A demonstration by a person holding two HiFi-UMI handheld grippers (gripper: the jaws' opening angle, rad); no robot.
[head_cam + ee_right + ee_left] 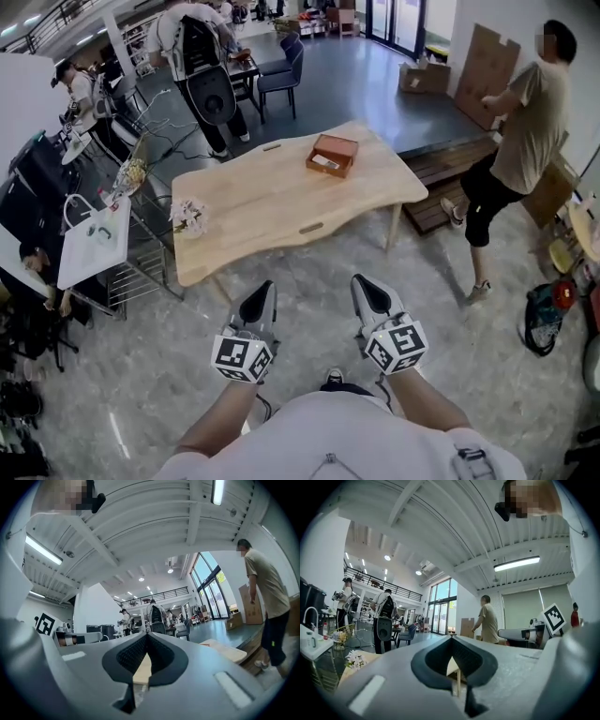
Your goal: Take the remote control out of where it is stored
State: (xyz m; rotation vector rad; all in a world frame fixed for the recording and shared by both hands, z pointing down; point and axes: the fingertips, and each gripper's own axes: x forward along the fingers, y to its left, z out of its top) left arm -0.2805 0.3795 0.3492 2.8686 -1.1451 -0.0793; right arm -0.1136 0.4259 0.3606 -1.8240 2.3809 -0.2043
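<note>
A shallow brown box [332,155] lies open on the far right part of a light wooden table [272,202]. A small pale item shows inside it; I cannot tell whether that is the remote control. My left gripper [265,286] and right gripper [361,281] hang side by side over the floor, short of the table's near edge. Both are shut and hold nothing. In the left gripper view the jaws of the left gripper [451,637] meet at the tips. The right gripper view shows the right gripper [146,634] closed the same way, with the table edge [225,651] beyond it.
A bunch of pale flowers [190,216] lies at the table's near left corner. A person in a tan shirt [525,131] stands right of the table by a low wooden platform [450,164]. A white bag on a wire rack [94,239] stands at the left. Another person [202,66] stands behind.
</note>
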